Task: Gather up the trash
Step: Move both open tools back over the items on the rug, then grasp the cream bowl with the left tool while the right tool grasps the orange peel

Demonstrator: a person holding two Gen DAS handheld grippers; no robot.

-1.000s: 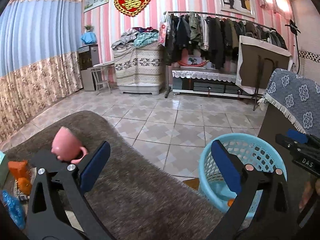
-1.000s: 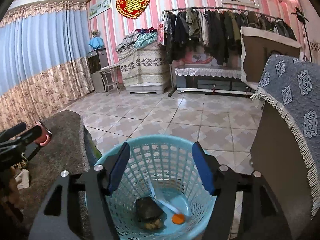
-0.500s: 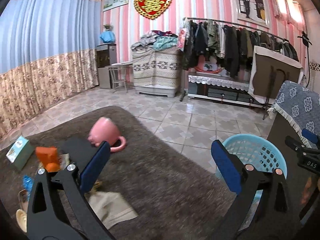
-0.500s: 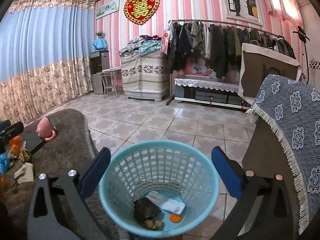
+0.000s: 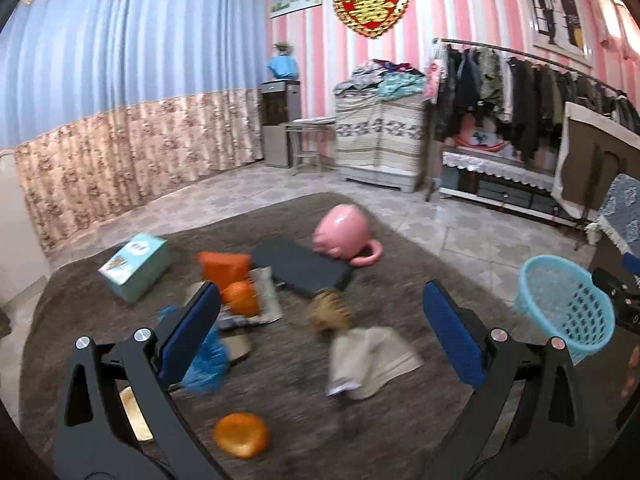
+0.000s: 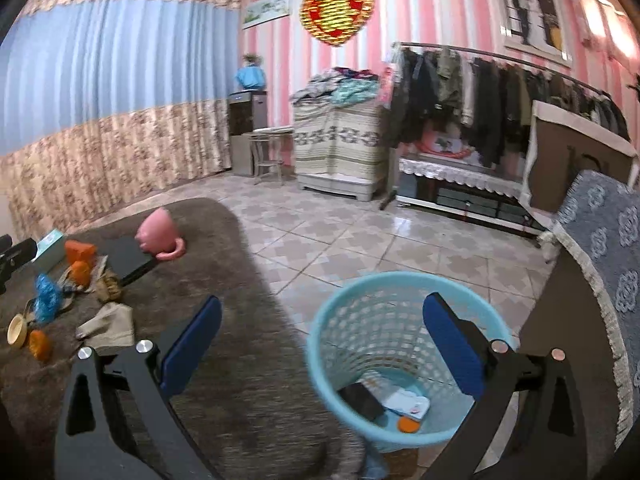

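Trash lies scattered on a brown rug (image 5: pixel 280 392): a crumpled beige paper (image 5: pixel 370 362), a brown wad (image 5: pixel 330 312), a blue plastic wrapper (image 5: pixel 208 364) and orange peel pieces (image 5: pixel 241 435). My left gripper (image 5: pixel 320 336) hovers open over this litter with nothing between its blue pads. At the rug's right edge stands a light blue basket (image 6: pixel 360 320), also seen from the left wrist as the basket (image 5: pixel 568 304). It holds a dark packet (image 6: pixel 362 400), a white wrapper (image 6: pixel 406 402) and an orange scrap (image 6: pixel 408 424). My right gripper (image 6: pixel 322 350) stands wide open above the basket, empty.
A pink mug (image 5: pixel 346 236) lies tipped beside a black flat box (image 5: pixel 300 266); a teal carton (image 5: pixel 134 266) and an orange box (image 5: pixel 224 266) sit behind. A cabinet under a patterned grey cloth (image 6: pixel 600 248) stands right of the basket. Tiled floor (image 6: pixel 360 232) beyond.
The left gripper swung left from the basket to over the litter on the rug. The right gripper's jaws widened and it drew back and left from the basket.
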